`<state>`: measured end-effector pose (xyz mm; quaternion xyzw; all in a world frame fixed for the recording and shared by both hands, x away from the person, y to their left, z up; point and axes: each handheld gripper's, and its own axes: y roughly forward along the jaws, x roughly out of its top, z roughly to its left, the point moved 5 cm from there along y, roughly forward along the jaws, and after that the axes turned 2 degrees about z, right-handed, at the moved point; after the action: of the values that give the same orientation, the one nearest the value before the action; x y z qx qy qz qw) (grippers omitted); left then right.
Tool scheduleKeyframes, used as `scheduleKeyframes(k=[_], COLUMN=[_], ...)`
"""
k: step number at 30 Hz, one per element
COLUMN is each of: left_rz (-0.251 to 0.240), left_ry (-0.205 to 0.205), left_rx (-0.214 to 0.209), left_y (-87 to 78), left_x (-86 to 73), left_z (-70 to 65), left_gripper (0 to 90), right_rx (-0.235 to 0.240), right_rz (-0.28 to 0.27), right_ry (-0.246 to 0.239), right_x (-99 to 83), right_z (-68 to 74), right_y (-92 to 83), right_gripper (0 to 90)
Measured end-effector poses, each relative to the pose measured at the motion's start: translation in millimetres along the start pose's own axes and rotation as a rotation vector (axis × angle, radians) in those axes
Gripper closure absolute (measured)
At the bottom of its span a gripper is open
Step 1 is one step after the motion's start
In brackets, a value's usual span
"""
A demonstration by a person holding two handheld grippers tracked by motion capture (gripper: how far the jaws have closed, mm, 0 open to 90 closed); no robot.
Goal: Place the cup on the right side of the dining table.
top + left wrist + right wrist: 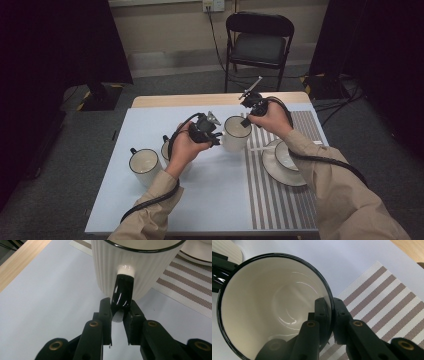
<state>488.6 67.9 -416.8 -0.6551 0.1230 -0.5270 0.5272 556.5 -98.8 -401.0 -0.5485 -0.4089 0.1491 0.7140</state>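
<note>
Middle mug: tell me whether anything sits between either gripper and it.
Nothing does. The left gripper is shut on the mug's black handle, and the right gripper pinches the rim of the mug.

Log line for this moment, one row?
left gripper: shut on mug handle | right gripper: shut on mug rim | mug: upright, beside striped mat

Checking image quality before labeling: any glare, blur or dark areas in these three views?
High view: dim, soft, corners nearly black, table evenly lit. Left gripper view: bright glare spot atop the mug handle; left gripper sharp on it, mat stripes softer. Right gripper view: curved light streaks inside the mug; right gripper pinches its rim, jaw bases slightly blurred.
</note>
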Motion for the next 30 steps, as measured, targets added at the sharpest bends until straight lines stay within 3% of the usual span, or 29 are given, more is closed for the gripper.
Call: scheduleKeyframes(k=[30], left_rz=[0.003], left_ry=[-0.017], left_rx=[0.008], left_y=[14.8], left_x=[19.4], left_z=[6.6], left_gripper=[78.1], right_rx=[-0.029], right_rz=[0.000], right_ry=[0.029], right_x=[-1.5], right_z=[-20.3], right_y=[-3.2], right_gripper=[84.2])
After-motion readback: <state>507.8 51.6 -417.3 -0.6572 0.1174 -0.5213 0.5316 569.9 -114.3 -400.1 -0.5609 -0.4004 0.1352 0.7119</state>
